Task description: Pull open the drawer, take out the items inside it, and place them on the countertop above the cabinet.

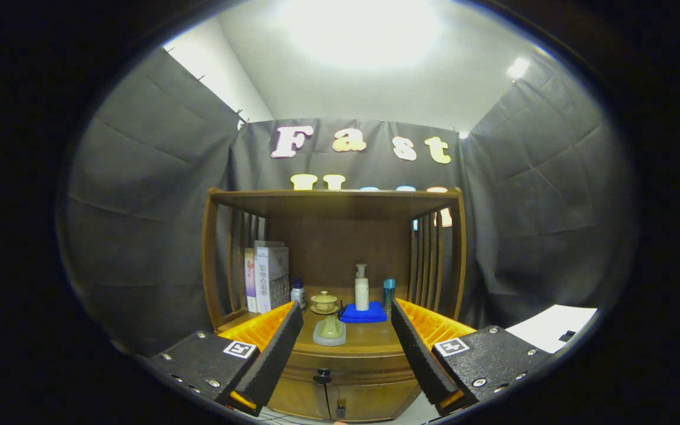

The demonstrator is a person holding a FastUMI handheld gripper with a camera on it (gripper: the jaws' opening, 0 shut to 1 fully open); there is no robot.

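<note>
A wooden cabinet (340,206) with a slatted hutch stands ahead of me. Its drawer (352,369) sits closed under the countertop (369,339), with a dark knob (321,374) at its middle. My gripper (347,313) is open, its fingers spread wide at countertop height, well short of the cabinet. The knob lies below and between the fingers. On the countertop between the fingers rest a pale green soap-dish-like item (330,330), a lidded tea cup on a saucer (324,301), and a white pump bottle (362,287) standing on a blue cloth (364,313). The drawer's contents are hidden.
Books (269,277) stand at the hutch's left, with a small white bottle (298,292) beside them. A blue tumbler (388,292) stands right of the pump bottle. Two lower cabinet doors (340,401) with small handles sit beneath the drawer. A white surface (552,327) lies at the right.
</note>
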